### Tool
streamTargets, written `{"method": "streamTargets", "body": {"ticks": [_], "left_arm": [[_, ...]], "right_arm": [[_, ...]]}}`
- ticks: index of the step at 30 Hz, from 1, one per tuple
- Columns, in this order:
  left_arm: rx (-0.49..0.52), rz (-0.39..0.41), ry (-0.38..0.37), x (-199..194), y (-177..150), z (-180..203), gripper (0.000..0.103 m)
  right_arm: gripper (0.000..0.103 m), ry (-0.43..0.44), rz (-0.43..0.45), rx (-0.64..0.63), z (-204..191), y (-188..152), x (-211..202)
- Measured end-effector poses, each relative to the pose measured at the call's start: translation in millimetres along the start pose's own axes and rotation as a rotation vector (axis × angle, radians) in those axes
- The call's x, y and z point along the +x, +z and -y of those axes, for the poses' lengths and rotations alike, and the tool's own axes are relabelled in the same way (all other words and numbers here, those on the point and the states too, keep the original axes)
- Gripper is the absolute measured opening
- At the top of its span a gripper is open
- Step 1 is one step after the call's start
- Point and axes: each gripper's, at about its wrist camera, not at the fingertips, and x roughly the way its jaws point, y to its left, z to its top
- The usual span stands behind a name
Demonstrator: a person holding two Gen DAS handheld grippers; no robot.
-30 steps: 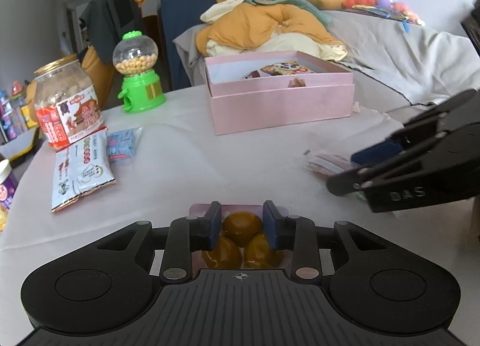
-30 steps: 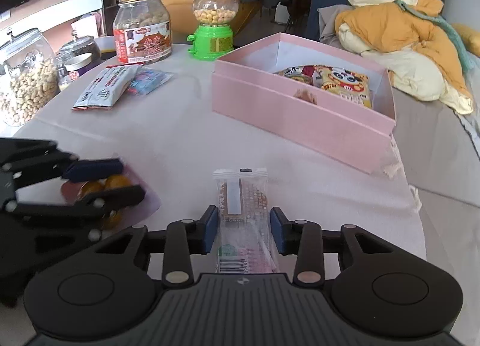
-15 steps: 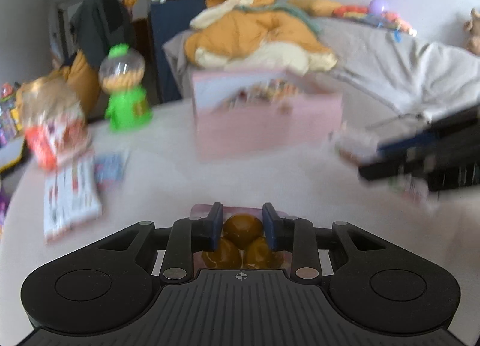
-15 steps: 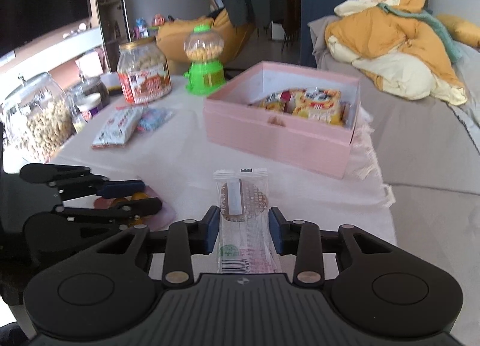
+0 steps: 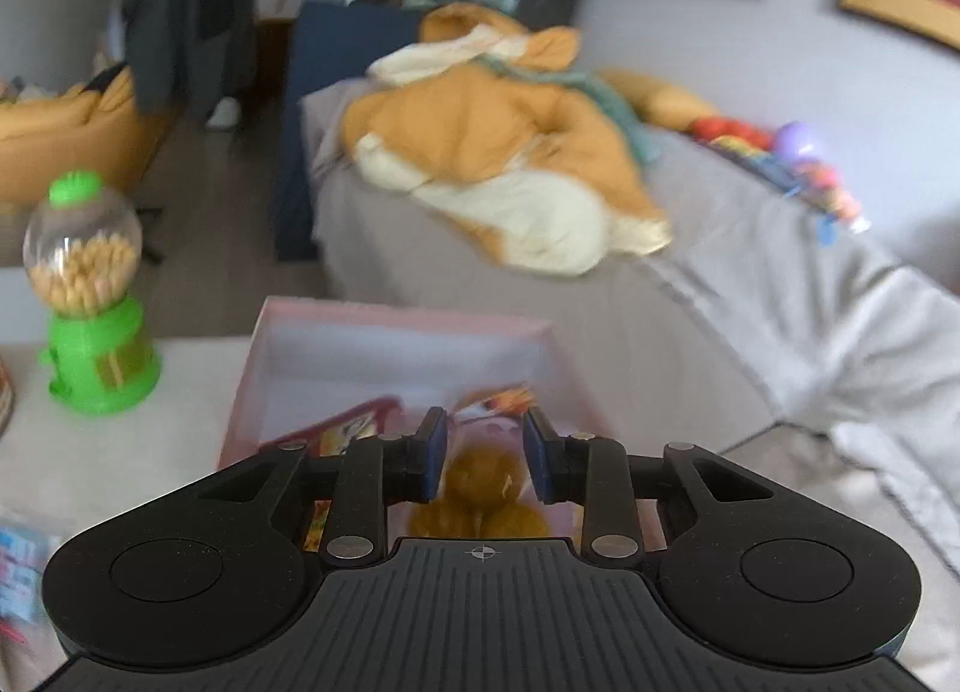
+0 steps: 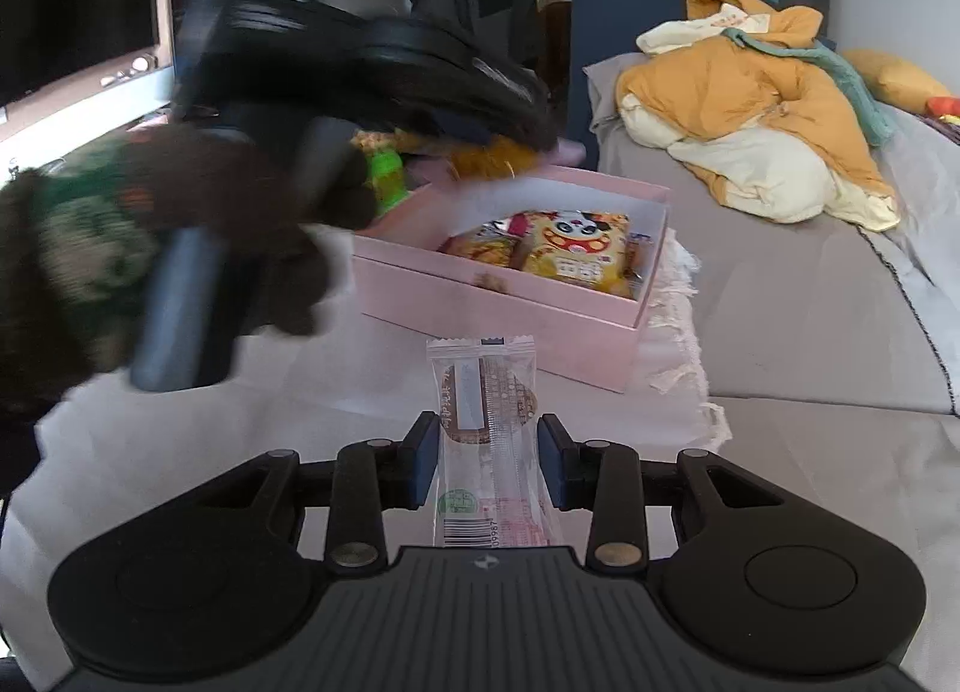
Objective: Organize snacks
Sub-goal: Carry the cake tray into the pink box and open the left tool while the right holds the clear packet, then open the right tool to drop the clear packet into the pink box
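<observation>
The left gripper (image 5: pixel 483 455) is clamped on a clear plastic pouch of round amber-brown sweets (image 5: pixel 480 488), which hangs between its blue pads above the open pink cardboard box (image 5: pixel 396 326) just ahead of and below its fingertips. The right gripper (image 6: pixel 487 467) is closed on a long transparent-wrapped biscuit (image 6: pixel 483 422), lengthwise between its fingers, the far end poking out over the white tablecloth (image 6: pixel 336 386), with the box a little way ahead of it.

Both snacks look light. The pouch is soft film around hard lumps, so I'd judge it slippery and liable to swing; a grip across the lumps, as here, seems safer than on the loose film. The biscuit is likely brittle, so gentle pressure on its long edges, near the middle, would suit it best.

The left wrist view is blurred, showing only smeared colours in the box, plus the green gumball dispenser with its clear globe (image 5: pixel 90 302) off to the gripper's left. The right wrist view shows what that one cannot: the yellow panda-printed packet (image 6: pixel 576 248) and other wrappers filling the box's right end, the left end bare, and the dark-gloved hand (image 6: pixel 180 248) carrying the left gripper high over the box's far left corner. The biscuit appears in the right view alone.
</observation>
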Motion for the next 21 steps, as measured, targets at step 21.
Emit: {"method": "streamTargets", "body": {"ticks": [21], "left_arm": [[-0.071, -0.074, 0.06, -132.6, -67.3, -117.9, 0.03]], "right_arm": [[0.05, 0.0, 0.093, 0.072, 52.7, 164.7, 47.3]]}}
